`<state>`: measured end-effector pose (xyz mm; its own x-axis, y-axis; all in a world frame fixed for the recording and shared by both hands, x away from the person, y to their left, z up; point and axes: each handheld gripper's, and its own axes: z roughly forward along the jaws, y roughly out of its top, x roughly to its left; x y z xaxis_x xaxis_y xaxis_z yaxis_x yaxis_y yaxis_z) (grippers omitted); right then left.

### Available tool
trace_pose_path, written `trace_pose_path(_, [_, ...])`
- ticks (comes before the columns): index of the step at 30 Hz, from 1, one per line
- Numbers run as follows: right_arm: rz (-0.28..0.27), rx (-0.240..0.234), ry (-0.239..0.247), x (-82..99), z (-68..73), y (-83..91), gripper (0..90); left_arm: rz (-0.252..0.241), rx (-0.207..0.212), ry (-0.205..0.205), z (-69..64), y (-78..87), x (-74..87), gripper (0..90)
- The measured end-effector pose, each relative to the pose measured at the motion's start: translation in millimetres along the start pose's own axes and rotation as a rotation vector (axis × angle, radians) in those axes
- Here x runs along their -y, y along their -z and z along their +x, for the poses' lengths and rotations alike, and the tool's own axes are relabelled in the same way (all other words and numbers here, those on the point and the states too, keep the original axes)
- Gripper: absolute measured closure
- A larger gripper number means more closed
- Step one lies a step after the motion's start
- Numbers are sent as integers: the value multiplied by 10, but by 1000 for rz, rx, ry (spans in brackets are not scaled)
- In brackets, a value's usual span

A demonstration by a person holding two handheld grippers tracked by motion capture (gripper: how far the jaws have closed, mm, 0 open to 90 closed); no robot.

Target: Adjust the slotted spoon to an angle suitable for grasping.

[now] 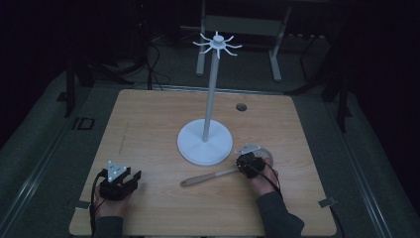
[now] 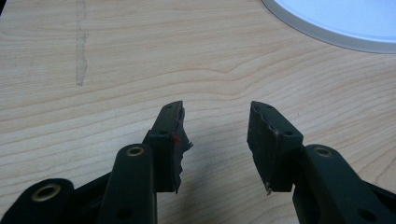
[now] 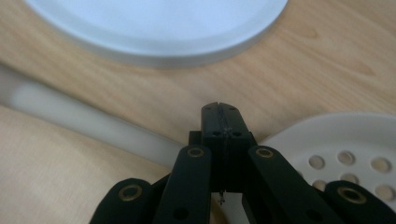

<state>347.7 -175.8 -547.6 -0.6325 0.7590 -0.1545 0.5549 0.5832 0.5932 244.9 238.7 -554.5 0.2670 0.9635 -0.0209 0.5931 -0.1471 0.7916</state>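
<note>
A tall white stand (image 1: pixel 210 94) with a ring of hooks (image 1: pixel 217 43) on top rises from a round base (image 1: pixel 204 141) at the middle of the table; the base's rim also shows (image 2: pixel 341 23) (image 3: pixel 159 28). In front of it lies a skimmer with a wooden handle (image 1: pixel 205 177) (image 3: pixel 70 116) and a pale perforated head (image 1: pixel 267 154) (image 3: pixel 345 140). My right gripper (image 1: pixel 246 159) (image 3: pixel 219 109) hovers over the skimmer's neck, jaws pressed together with nothing seen between them. At the front left my left gripper (image 1: pixel 134 179) (image 2: pixel 215 126) rests low over bare wood, open and empty.
The wooden table (image 1: pixel 148 124) has a small round hole (image 1: pixel 241 107) at the back right. Dark floor, cables and metal frame legs (image 1: pixel 275 54) lie beyond its far edge. A pale streak marks the wood (image 2: pixel 80 46) ahead of the left gripper.
</note>
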Motion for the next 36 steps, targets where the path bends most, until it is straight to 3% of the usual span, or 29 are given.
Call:
trace_pose_path(4, [28,-11,4,65,28,84,900,-1,-2,0,-3,-1,0,563])
trace_pose_path(9, [11,-30,2,213,62,199,900,9,0,-8,-12,-10,2,563])
trace_pose_path(16, [6,-72,-41,410,101,350,900,9,3,-7,-17,-14,2,563])
trace_pose_path(22, [67,-82,4,435,162,446,900,7,1,-10,-22,-14,0,563])
trace_pose_path(26, [70,-88,47,429,169,461,900,6,0,-12,-29,-14,-1,563])
trace_pose_path(30, [40,-123,67,412,163,475,895,5,-2,-12,-29,-14,-1,563])
trace_pose_path(35, [-3,-138,132,316,191,510,851,8,-1,-12,-31,-37,-3,563])
trace_pose_path(36, [-17,-141,170,253,208,528,832,10,0,-13,-30,-49,-6,563])
